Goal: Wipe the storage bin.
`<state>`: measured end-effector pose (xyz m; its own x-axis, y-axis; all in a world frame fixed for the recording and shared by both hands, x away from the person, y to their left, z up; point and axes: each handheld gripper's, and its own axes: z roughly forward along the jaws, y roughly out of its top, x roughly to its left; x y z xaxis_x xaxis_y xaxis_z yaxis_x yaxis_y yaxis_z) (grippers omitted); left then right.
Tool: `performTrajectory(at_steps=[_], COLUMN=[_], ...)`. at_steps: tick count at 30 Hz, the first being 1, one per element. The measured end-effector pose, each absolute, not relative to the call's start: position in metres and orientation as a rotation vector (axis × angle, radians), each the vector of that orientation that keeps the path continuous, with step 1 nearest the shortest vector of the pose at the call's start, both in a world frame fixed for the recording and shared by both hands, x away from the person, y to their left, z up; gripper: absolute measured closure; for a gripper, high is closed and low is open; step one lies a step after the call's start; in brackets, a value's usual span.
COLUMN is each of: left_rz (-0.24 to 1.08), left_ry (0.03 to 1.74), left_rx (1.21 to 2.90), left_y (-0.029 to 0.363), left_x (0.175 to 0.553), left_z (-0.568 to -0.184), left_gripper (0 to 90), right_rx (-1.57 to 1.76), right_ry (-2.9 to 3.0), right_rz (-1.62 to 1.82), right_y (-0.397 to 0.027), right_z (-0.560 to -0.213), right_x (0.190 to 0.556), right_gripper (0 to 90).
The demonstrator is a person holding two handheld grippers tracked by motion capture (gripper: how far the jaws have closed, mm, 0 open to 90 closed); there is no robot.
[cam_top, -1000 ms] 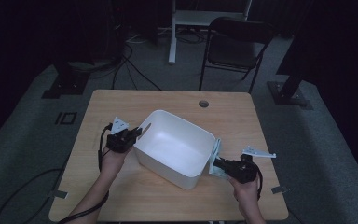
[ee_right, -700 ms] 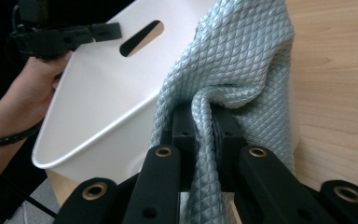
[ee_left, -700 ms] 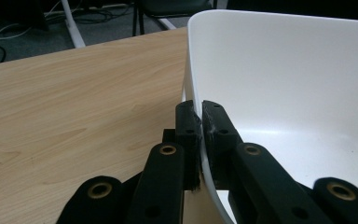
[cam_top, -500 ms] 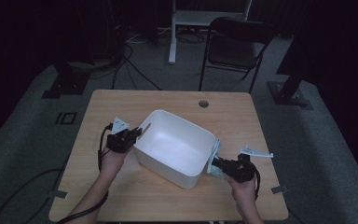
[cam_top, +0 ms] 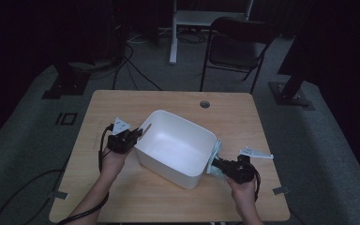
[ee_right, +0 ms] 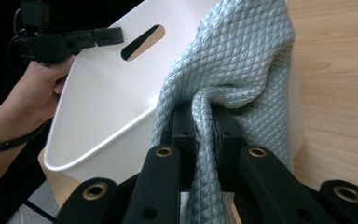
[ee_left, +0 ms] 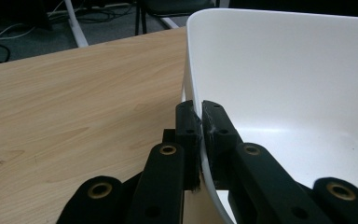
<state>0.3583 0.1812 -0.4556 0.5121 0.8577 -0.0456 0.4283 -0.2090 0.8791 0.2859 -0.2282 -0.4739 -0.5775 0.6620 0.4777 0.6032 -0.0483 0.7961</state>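
While the white plastic tub [cam_top: 176, 147] sits tilted at the middle of the wooden table [cam_top: 122, 197], both grippers are engaged at its opposite ends. Left gripper [ee_left: 201, 116]: jaws clamped on the tub's thin rim, one jaw outside the wall, one inside. Ahead of it runs bare, grained tabletop; to its right the tub's smooth, curved interior blocks any sight of the far end. Right gripper [ee_right: 204, 122]: jaws pinched on a fold of grey-blue cloth [ee_right: 233, 60], which drapes over the tub's near wall directly ahead of the jaws. The cloth has a quilted diamond texture with a slight sheen. It hides that part of the rim, so whether the jaws also catch the plastic cannot be told. Beyond it, at the tub's far end, a slot-shaped handle hole [ee_right: 142, 42] shows beside the other hand. Surroundings past the table: a dark folding chair [cam_top: 236, 47], floor cables and stand bases, dim and hard to make out.
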Motion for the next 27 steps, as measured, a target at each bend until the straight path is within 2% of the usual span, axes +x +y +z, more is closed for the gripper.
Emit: performTrajectory(at_steps=[27], left_rz=[0.596], left_ry=[1.093], left_rx=[1.821], left_y=[0.1797], left_x=[0.3567], left_z=[-0.4554], left_gripper=[86.3], right_rx=[1.418], right_ry=[2.121], right_rz=[1.703], right_y=[-0.2238], right_z=[-0.4756], right_x=[0.2799], right_gripper=[82.7])
